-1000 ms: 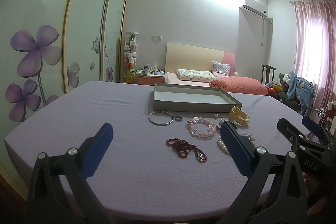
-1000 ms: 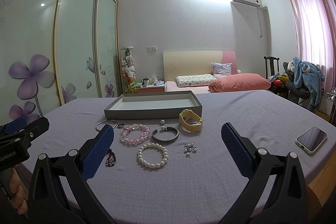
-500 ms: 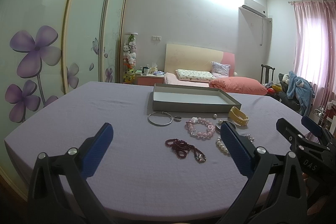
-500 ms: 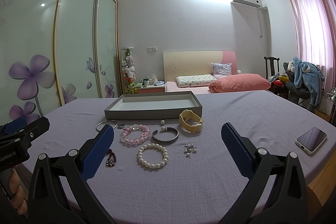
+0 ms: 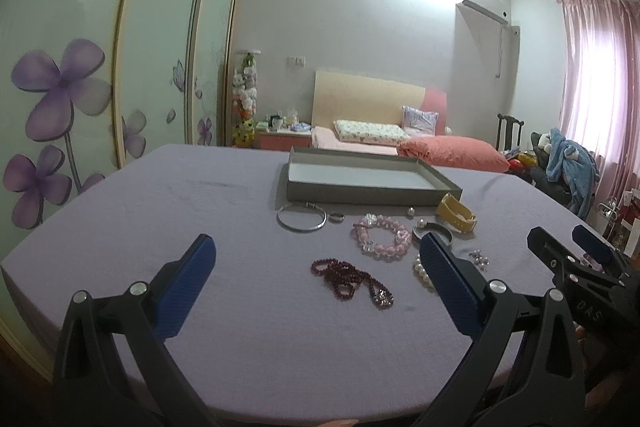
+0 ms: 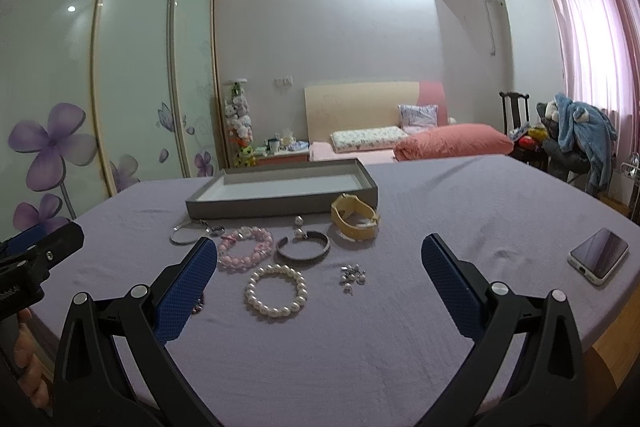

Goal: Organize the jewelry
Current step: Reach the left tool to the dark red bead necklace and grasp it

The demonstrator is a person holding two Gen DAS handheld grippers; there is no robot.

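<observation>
Almost nothing has changed — both the left hand-held gripper and right hand-held gripper stay wide open and empty over the bench, jewelry such as the pearl bracelet lying unsorted before the tray at 12 o'clock — sorting likely hasn't begun.

White letters "DAS" on the black body of my right gripper, seen beside my left one, part-word "Robot.AI" on my left gripper, cut off
</observation>
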